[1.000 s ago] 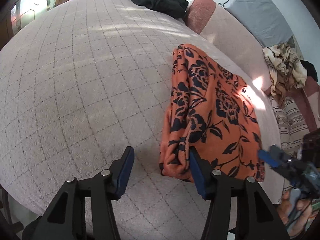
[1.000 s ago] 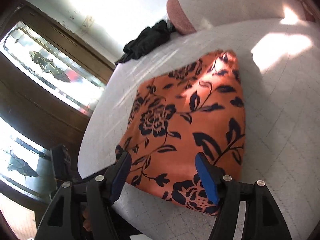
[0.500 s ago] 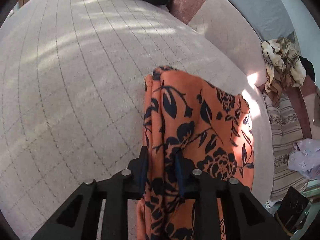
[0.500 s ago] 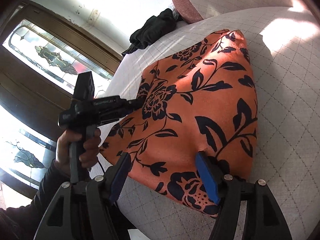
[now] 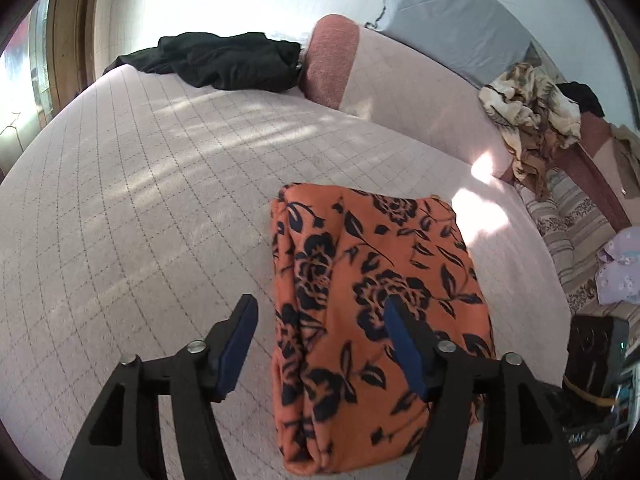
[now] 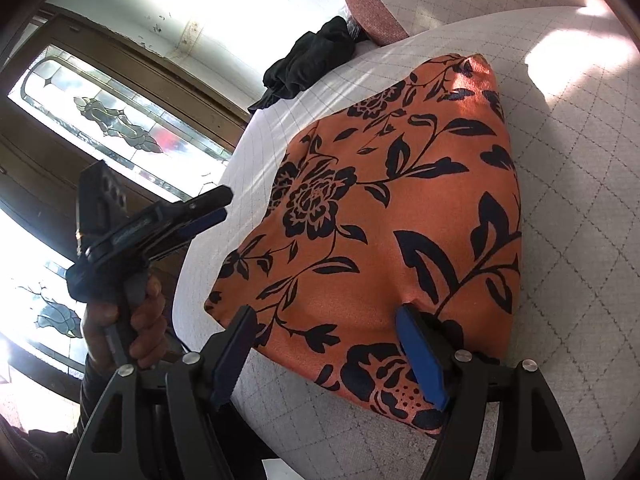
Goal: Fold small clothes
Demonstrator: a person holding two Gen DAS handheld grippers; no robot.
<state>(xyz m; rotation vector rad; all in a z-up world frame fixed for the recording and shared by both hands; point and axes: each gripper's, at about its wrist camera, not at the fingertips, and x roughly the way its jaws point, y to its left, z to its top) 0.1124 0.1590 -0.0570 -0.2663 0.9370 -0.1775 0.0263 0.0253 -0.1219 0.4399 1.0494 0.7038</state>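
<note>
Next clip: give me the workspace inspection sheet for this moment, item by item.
Surface: quilted pale bed cover, sunlit patches.
Job's things: orange floral garment, folded, lying flat.
Clutter: black clothing at the far edge; beige patterned cloth heap on the bolster; lilac fabric to the side.
Grippers: left tongs open over the garment's edge; right tongs open at its near edge, holding nothing.
Cables: dark cord against the wall.
Surroundings: wooden door with leaded glass, grey pillow.
</note>
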